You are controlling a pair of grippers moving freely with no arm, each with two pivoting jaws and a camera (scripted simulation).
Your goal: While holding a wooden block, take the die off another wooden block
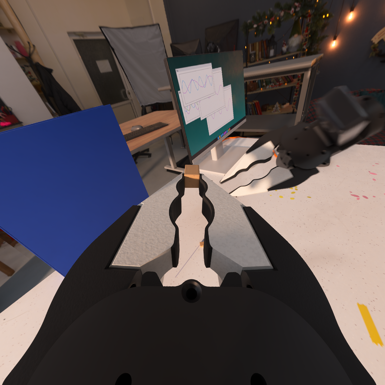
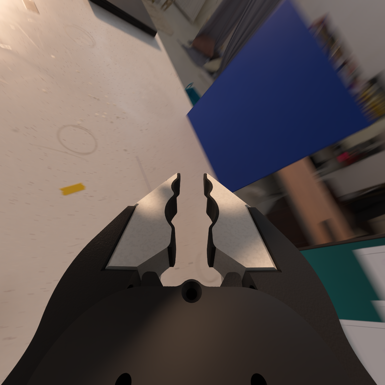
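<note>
Left wrist view: we are gripping a wooden block [image 1: 191, 176] between the fingertips of our left gripper [image 1: 191, 179], both pads pressing on its sides, and holding it up off the white speckled table [image 1: 312, 239]. Through the gap between the fingers we are seeing a small tan piece [image 1: 201, 243] lying on the table below; whether it is the other block or the die we cannot tell, as it is mostly hidden. Standing at the left is a blue panel [image 1: 66, 177]; a monitor [image 1: 205, 104] is standing beyond the block. Our right gripper [image 1: 231, 186] is showing blurred at the right, low over the table, its fingers a little apart with nothing between them. A yellow tape strip [image 1: 370, 327] is lying at the lower right. Right wrist view: we are holding the right gripper [image 2: 191, 177] with its fingers apart and empty above the table [image 2: 83, 104]; no die is showing here. The blue panel [image 2: 277, 104] and yellow tape strip [image 2: 73, 189] are appearing again, much blurred.
</note>
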